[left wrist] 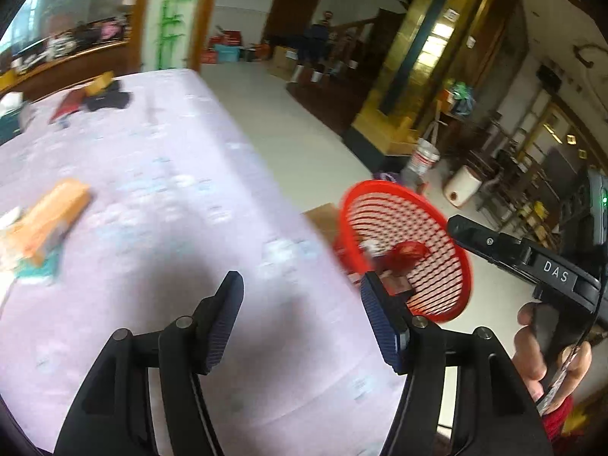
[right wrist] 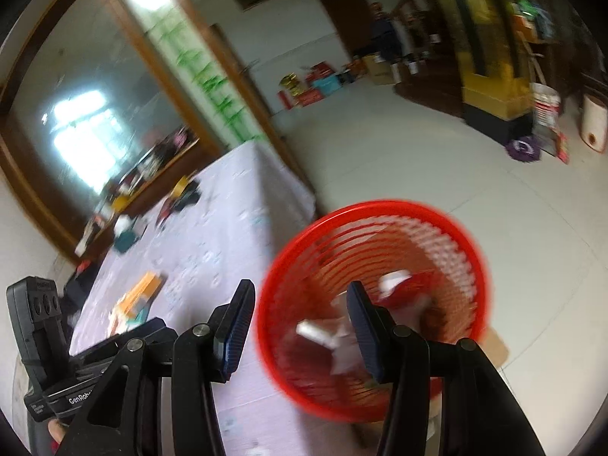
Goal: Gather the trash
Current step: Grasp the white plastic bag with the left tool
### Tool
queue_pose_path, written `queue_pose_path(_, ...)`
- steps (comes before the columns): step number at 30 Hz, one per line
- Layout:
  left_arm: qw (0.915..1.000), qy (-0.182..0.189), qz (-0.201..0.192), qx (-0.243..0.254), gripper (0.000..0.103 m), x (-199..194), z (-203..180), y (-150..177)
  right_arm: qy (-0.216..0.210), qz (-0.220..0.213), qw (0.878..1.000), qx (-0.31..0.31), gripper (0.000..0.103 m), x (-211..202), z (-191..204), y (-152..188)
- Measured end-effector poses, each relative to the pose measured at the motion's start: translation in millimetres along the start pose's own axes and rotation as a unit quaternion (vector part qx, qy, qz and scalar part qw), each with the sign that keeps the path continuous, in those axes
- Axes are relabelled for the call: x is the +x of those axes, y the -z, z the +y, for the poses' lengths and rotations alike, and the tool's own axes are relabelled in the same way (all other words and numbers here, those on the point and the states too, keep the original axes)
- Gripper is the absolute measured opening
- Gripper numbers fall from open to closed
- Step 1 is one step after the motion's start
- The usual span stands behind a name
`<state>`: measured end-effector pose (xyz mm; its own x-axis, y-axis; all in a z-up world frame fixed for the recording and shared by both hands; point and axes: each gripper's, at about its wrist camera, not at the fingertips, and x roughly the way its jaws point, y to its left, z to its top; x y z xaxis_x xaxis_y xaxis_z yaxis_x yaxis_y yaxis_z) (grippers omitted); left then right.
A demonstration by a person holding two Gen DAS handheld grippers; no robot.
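A red mesh waste basket (left wrist: 429, 250) (right wrist: 383, 285) stands on the floor beside the table's right edge, with red and white trash (right wrist: 399, 288) inside. An orange box (left wrist: 49, 216) (right wrist: 142, 292) lies on the lilac tablecloth (left wrist: 171, 190) (right wrist: 212, 250) among white and teal scraps. My left gripper (left wrist: 300, 315) is open and empty above the table's near right edge. My right gripper (right wrist: 300, 323) is open and empty, its right finger over the basket's mouth. The right gripper's body (left wrist: 532, 262) shows in the left wrist view.
Dark and red items (left wrist: 95, 98) lie at the table's far end. A cardboard piece (right wrist: 494, 345) lies under the basket. White buckets (left wrist: 421, 159), a purple bag (right wrist: 524, 150) and a gold-and-black pillar (right wrist: 490, 87) stand across the pale floor. Boxes line the far wall.
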<state>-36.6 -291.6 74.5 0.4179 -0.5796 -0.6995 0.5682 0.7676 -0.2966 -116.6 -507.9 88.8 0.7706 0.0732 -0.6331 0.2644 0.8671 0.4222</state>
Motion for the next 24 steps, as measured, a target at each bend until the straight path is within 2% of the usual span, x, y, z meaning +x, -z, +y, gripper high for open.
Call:
queue_pose_path(4,0.9991,-0.033,-0.01,-0.025,0.065,-26.9,41.8,11.3,-0.019,0.032,0.998,-0.041,0.055,21.3,44.7,11.9)
queue_pose_path(8,0.9951,-0.084,-0.026,-0.046,0.065,-59.2,91.4,21.0,-0.046,0.059,0.995,-0.07,0.056,37.8,81.0,24.8)
queue_pose_path(11,0.9892,-0.131,-0.034,-0.057,0.069,-83.0,137.6,25.0,-0.056,0.073,0.992,-0.084,0.057,47.4,102.2,33.7)
queue_pose_path(13,0.9855,-0.157,-0.034,-0.055,0.077,-93.8,167.5,23.7,-0.059,0.079,0.991,-0.093,0.057,49.9,111.3,39.7)
queue_pose_path(16,0.978,-0.2,-0.022,-0.054,0.078,-97.5,211.7,22.9,-0.059,0.085,0.989,-0.109,0.058,53.5,122.6,45.3)
queue_pose_path(19,0.9763,-0.203,-0.013,-0.075,0.078,-93.4,251.2,20.3,-0.058,0.091,0.987,-0.119,0.058,56.5,130.5,50.0)
queue_pose_path(23,0.9816,-0.176,-0.004,-0.075,0.078,-79.4,282.0,9.5,-0.054,0.095,0.987,-0.121,0.059,58.0,130.3,49.5)
queue_pose_path(24,0.9855,-0.155,0.004,-0.069,0.078,-72.1,288.3,6.4,-0.053,0.096,0.987,-0.12,0.059,59.6,130.3,49.3)
